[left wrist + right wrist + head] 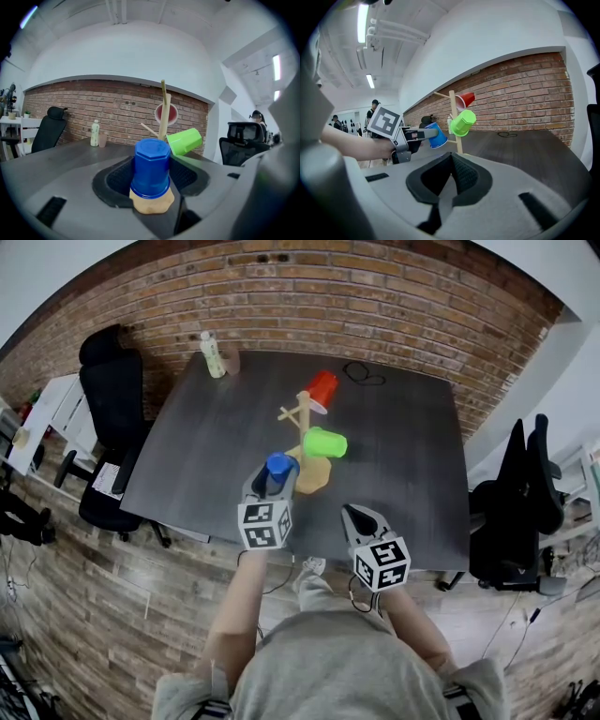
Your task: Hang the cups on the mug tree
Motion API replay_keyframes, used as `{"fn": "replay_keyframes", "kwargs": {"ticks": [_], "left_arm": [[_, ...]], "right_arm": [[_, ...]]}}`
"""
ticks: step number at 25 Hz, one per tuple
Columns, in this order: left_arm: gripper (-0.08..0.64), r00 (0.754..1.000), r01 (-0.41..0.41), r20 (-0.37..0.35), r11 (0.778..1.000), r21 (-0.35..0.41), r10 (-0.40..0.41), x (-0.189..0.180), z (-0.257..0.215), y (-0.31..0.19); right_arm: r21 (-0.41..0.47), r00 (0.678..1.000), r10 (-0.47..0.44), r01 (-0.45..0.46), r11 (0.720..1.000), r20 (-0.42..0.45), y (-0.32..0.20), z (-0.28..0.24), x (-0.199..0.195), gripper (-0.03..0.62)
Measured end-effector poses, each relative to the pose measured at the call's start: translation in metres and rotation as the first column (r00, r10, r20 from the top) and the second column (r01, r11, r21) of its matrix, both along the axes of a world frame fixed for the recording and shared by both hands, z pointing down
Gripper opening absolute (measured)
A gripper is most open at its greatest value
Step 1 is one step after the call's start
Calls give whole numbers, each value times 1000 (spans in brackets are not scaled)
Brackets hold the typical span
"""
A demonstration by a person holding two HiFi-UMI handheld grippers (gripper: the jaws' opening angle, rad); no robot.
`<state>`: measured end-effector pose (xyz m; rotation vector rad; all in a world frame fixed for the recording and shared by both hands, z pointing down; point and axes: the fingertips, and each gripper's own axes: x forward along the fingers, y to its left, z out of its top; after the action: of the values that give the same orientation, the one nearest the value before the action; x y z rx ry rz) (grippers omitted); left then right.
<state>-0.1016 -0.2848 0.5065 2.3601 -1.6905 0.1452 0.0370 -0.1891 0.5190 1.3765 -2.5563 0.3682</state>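
A wooden mug tree stands mid-table on a dark tabletop. A red cup hangs on an upper peg, a green cup on a lower one. My left gripper is shut on a blue cup just in front of the tree's base. In the left gripper view the blue cup sits between the jaws, its closed end pointing at the tree. My right gripper is shut and empty near the table's front edge; its view shows the blue cup beside the green cup.
A plastic bottle and a small glass stand at the far left corner. A coiled cable lies at the back. Office chairs stand to the left and right of the table.
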Motion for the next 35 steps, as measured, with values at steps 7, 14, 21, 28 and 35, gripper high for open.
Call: {"fn": "replay_keyframes", "kwargs": {"ticks": [7, 14, 21, 28, 35], "left_arm": [[227, 1000, -10, -2, 999, -34, 10, 5, 14, -2], [227, 1000, -14, 7, 997, -70, 14, 8, 25, -6], [227, 1000, -18, 15, 994, -103, 20, 8, 36, -10], [227, 999, -29, 23, 991, -131, 32, 11, 44, -15], [227, 999, -32, 24, 990, -141, 35, 12, 47, -16]], "right_arm": [[-8, 1000, 11, -11, 1000, -1, -4, 3, 4, -2], [-17, 1000, 10, -10, 1000, 0, -6, 7, 4, -2], [-28, 1000, 12, -12, 1000, 2, -10, 11, 3, 0], [-37, 1000, 14, -14, 999, 1, -14, 13, 4, -2], [-41, 1000, 15, -15, 999, -5, -17, 14, 5, -2]]}}
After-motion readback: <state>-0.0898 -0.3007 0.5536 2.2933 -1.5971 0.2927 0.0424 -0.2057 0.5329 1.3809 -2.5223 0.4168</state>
